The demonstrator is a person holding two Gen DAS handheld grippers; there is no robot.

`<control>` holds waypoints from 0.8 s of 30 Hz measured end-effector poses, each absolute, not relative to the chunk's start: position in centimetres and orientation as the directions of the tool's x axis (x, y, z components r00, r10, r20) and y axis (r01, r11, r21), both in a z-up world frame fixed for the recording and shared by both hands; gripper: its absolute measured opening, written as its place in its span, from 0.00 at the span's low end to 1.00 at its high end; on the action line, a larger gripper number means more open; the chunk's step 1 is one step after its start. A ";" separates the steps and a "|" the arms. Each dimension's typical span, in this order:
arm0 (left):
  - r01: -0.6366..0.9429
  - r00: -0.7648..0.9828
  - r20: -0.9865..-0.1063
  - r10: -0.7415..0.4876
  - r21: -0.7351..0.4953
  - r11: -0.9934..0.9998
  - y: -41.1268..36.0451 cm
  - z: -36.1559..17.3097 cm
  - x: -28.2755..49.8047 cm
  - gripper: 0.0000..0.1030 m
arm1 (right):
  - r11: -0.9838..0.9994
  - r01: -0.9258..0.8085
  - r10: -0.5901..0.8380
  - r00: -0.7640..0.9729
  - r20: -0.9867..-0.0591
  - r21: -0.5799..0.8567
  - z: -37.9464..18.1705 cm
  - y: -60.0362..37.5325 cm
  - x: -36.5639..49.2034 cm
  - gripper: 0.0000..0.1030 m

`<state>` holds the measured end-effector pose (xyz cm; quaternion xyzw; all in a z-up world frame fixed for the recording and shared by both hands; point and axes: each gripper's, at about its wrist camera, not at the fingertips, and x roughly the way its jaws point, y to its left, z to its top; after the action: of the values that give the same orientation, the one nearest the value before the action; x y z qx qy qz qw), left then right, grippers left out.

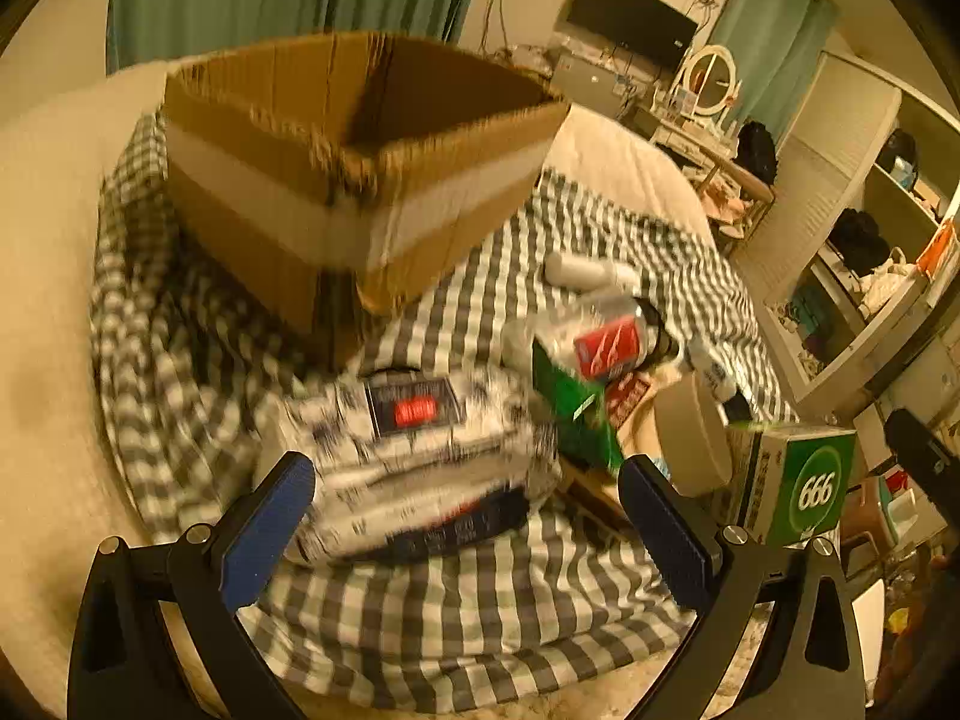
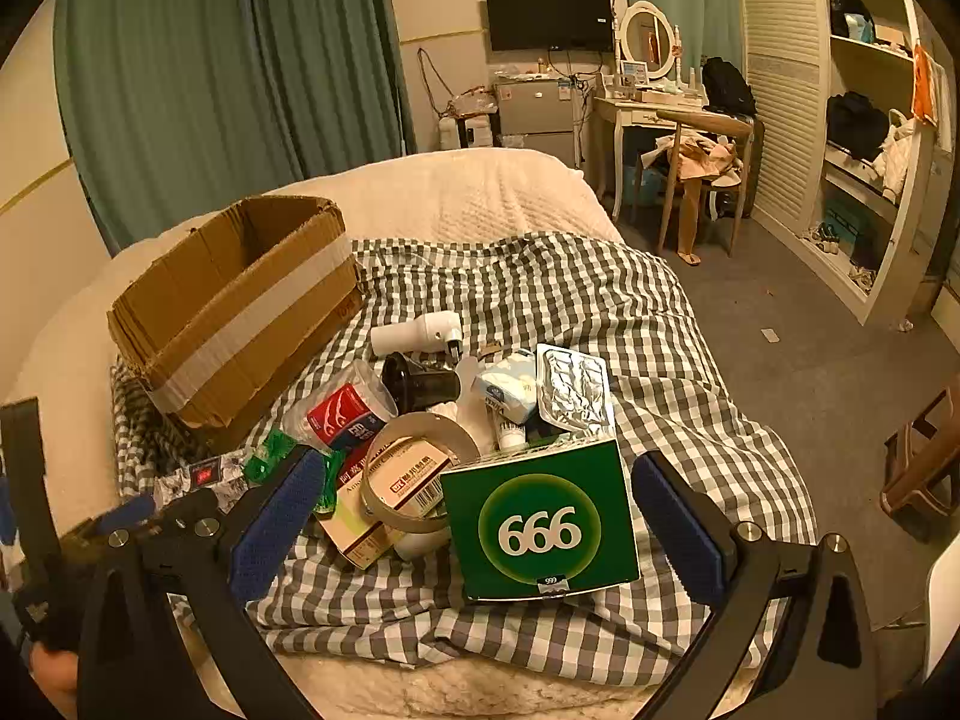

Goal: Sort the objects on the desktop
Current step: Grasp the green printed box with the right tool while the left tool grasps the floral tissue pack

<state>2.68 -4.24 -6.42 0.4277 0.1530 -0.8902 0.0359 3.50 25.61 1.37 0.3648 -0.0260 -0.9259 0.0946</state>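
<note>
Both grippers gaped wide, holding nothing: the left gripper straddled a soft, blurred patterned pack, the right gripper flanked a glossy green box. Both lay in the clutter on the crumpled checked cloth. The torn, taped cardboard box stood behind, its floor hidden.

Warm, yellowish indoor light, fairly dim. Heavy motion blur across the left wrist view, smearing the cardboard box and checked cloth. Sharp right wrist view. Strong fisheye bending toward black corners. Soft shadows under the clutter.
</note>
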 end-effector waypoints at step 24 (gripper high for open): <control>0.308 -0.534 -0.839 -0.101 -0.082 -0.948 -5.2 -10.8 -0.6 1.00 | -0.991 0.102 0.004 -0.602 -0.798 -0.082 -4.1 24.8 -0.1 1.00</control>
<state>-0.64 -5.22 -10.83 0.4681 0.1104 -0.8688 0.1176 -0.08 24.82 -4.08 0.4450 0.0597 -0.8931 0.0275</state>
